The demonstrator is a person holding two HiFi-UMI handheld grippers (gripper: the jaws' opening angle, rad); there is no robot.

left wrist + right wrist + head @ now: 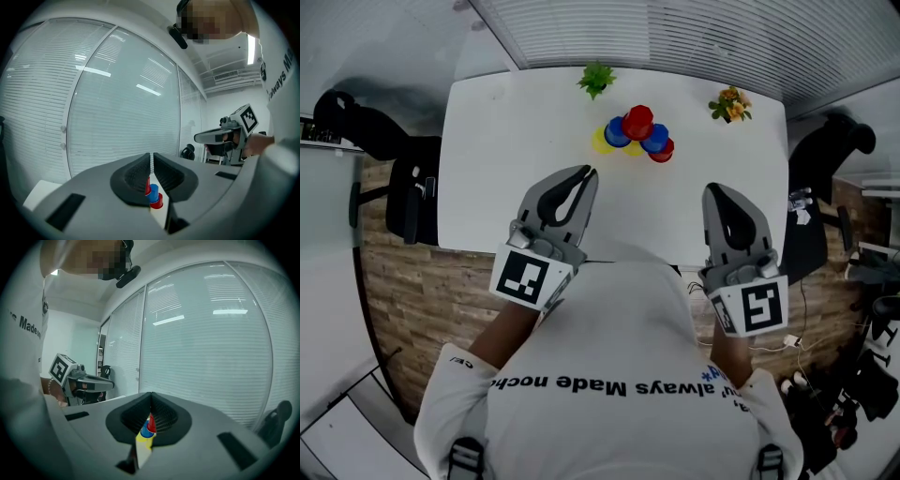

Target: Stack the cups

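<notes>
Several small cups stand in a tight cluster at the far middle of the white table [516, 169]: a red cup [638, 122] on top, blue cups [617, 132] beside it, and yellow cups [602, 142] at the left. Both grippers hover over the table's near edge, well short of the cluster. My left gripper [589, 172] is shut with nothing between its jaws. My right gripper [711, 189] is also shut and empty. In the left gripper view, the cups [153, 197] show far off through the slit below the closed jaws. The right gripper view shows the cups [148, 427] the same way.
A small green plant [596, 78] and a pot of orange flowers [730, 104] stand at the table's far edge. Black office chairs sit at the left [403, 178] and right [820, 187] ends. Windows with blinds lie beyond the table.
</notes>
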